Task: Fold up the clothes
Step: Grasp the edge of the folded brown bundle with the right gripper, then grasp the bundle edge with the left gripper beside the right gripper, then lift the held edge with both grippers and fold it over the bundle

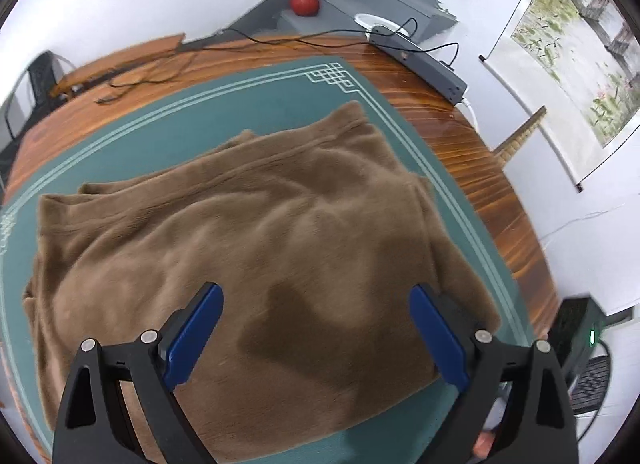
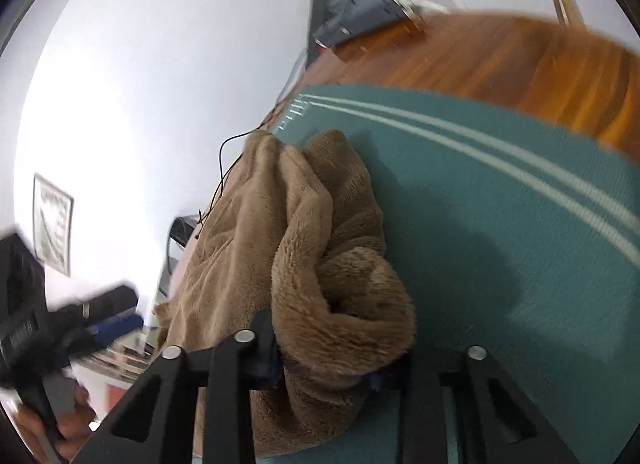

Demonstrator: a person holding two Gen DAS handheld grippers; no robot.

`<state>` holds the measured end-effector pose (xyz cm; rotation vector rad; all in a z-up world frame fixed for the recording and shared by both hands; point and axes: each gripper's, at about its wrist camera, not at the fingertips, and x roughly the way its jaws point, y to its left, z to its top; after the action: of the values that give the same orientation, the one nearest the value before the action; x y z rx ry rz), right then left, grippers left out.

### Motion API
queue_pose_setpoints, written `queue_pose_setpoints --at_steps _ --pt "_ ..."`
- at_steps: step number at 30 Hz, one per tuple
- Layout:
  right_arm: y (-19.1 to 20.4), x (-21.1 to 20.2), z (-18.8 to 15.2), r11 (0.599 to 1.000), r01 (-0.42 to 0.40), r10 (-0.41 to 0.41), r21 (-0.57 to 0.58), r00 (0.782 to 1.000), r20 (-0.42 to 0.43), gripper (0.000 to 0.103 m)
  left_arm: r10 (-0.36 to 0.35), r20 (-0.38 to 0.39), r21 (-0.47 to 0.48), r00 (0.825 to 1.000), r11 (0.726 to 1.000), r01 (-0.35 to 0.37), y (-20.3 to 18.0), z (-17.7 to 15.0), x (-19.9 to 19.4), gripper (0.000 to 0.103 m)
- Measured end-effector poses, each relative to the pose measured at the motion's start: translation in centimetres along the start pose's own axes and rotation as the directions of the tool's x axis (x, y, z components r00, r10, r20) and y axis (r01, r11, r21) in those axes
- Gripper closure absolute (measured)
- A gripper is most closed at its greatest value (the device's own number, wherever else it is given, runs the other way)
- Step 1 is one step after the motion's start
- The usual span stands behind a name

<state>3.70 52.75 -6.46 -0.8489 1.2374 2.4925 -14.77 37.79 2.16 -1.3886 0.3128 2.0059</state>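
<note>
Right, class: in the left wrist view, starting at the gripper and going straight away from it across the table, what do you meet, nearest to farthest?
left gripper → brown fleece garment → green mat → wooden table → red ball

Right gripper point(image 2: 324, 368) fingertips buried under bunched fleece point(image 2: 320, 264). Left gripper point(image 2: 72, 328) motion-blurred at right view's left edge. Far table point(image 2: 520, 55) smeared.

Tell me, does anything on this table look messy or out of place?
Mostly the loose black cables straggling across the wooden table behind the green mat. The brown fleece garment lies rumpled, one end bunched up in the right hand-held gripper. Nothing looks spilled or damaged.
</note>
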Motion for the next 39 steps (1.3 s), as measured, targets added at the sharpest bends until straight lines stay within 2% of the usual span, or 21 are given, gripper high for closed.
queue_pose_setpoints --at_steps 3,7,12,18,20,25,28,29,30,31,33,39 --pt "3.5 -0.9 -0.1 0.985 0.048 -0.039 -0.167 0.998 0.058 0.074 -0.027 -0.046 0.004 0.999 1.0 0.027 -0.6 1.3 0.7 0.007" --pt "7.3 -1.6 -1.2 0.934 0.104 -0.065 -0.342 0.99 0.125 0.074 -0.07 -0.097 0.036 0.993 0.997 0.074 -2.0 3.1 0.9 0.007" --pt "8.7 -2.5 -3.4 0.884 0.133 -0.064 -0.448 0.984 0.165 0.074 -0.113 -0.148 0.08 0.982 0.989 0.126 -4.1 5.3 0.8 0.001" --pt "9.6 -2.5 -5.0 0.858 0.125 -0.044 -0.498 0.984 0.172 0.074 -0.02 -0.184 0.161 0.983 0.986 0.051 -6.7 6.3 2.5 0.001" --pt "9.9 -2.4 -5.3 0.85 0.124 -0.039 -0.511 0.984 0.173 0.074 -0.01 -0.218 0.188 0.976 0.981 0.052 -7.4 6.1 3.4 0.001" --pt "10.9 -2.5 -6.1 0.835 0.115 -0.027 -0.538 0.985 0.167 0.074 0.085 -0.265 0.25 0.961 0.968 -0.017 -7.8 5.9 5.3 0.001" --pt "11.4 -2.6 -6.6 0.825 0.109 -0.021 -0.554 0.986 0.164 0.074 0.062 -0.288 0.213 0.956 0.977 0.001 -6.4 5.8 5.6 0.002" --pt "11.6 -2.6 -6.7 0.822 0.108 -0.018 -0.56 0.986 0.163 0.074 0.054 -0.295 0.2 0.954 0.98 0.007 -6.0 5.8 5.7 0.014" --pt "11.8 -2.6 -6.9 0.818 0.106 -0.016 -0.565 0.987 0.162 0.074 0.045 -0.303 0.187 0.952 0.982 0.013 -5.5 5.8 5.8 0.047" --pt "12.0 -2.6 -7.0 0.815 0.104 -0.014 -0.57 0.987 0.16 0.074 0.037 -0.31 0.174 0.95 0.985 0.018 -5.1 5.8 5.9 0.061" --pt "12.4 -2.6 -7.3 0.808 0.1 -0.009 -0.581 0.987 0.158 0.074 -0.003 -0.312 0.113 0.95 0.993 0.041 -3.7 5.9 5.7 0.07" --pt "14.2 -3.3 -7.8 0.789 0.076 0.024 -0.609 0.988 0.154 0.074 -0.129 -0.248 -0.042 0.96 0.992 0.123 0.3 6.2 3.0 0.078"
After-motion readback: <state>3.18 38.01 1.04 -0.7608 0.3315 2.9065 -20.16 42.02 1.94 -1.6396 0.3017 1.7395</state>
